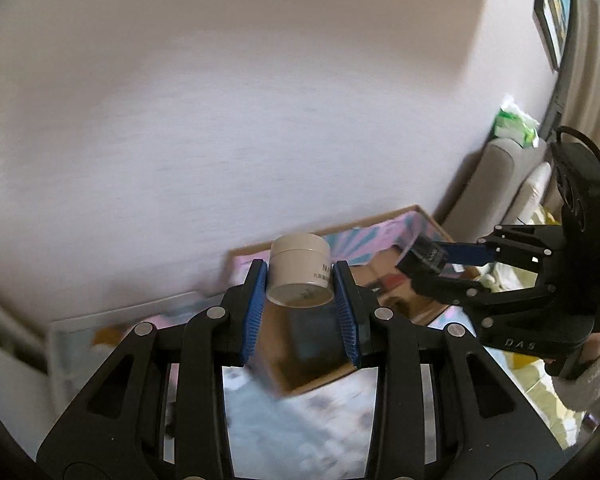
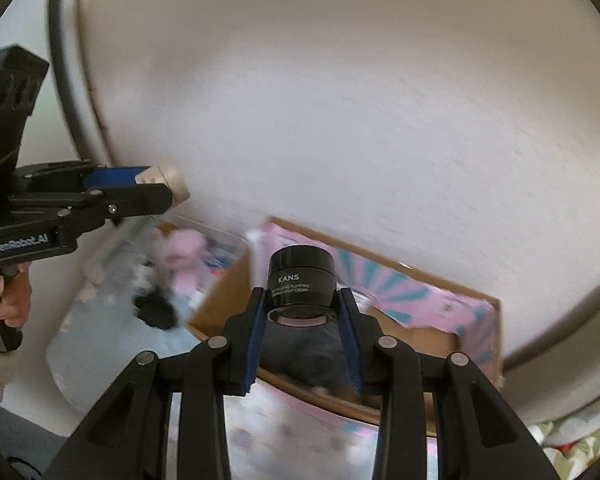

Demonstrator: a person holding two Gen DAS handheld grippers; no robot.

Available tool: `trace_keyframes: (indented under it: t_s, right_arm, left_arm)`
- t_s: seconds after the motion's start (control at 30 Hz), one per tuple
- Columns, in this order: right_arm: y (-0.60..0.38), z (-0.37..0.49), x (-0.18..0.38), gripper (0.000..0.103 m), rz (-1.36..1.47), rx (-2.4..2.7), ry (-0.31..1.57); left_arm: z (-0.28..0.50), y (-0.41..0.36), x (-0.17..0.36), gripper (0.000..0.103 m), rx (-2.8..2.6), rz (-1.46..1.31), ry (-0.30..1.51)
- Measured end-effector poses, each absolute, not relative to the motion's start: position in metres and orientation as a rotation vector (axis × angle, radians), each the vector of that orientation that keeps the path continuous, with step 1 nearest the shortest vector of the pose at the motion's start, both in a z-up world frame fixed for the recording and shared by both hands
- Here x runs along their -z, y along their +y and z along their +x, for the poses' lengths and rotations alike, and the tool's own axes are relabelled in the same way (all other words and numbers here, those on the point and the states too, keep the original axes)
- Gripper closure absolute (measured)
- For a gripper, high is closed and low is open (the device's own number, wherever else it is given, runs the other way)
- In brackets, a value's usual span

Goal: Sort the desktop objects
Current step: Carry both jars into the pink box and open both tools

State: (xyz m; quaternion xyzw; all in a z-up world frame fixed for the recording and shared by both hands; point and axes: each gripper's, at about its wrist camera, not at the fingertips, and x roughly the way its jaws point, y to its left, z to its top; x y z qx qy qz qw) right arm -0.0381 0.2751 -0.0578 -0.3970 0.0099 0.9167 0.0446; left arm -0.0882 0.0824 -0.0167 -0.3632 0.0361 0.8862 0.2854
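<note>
I see a pale, lightly textured wall [image 1: 220,120] filling most of both views, with a framed picture [image 1: 556,12] high at its far right. Below the wall stands an open cardboard box [image 2: 496,344] lined with pink and teal patterned paper. Left of the box, a clear bin [image 2: 236,240] holds a blurred pink soft toy [image 2: 184,256]. My left gripper [image 1: 300,300] is clenched on a cream jar [image 1: 300,272], held above the box; its label is too small to read. My right gripper [image 2: 300,316] grips a black jar [image 2: 301,282], also above the box, printed "KANS" and "LIGHT CREAM". The left gripper's body reads "GenRobot.AI".
</note>
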Motion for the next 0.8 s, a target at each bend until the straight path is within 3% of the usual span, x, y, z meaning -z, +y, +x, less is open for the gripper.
trace_keyframes:
  t_s: [0.37,0.8]
  right_arm:
    - [0.339,-0.030,0.102,0.071,-1.371,-2.681,0.064]
    - [0.361,-0.040,0.133,0.071,-1.479,-2.657,0.118]
  left_arm:
    - [-0.104,0.177,0.077,0.072,-2.247,-1.101,0.197]
    - [-0.113,0.190,0.110,0.072,-2.228,-1.201,0.260]
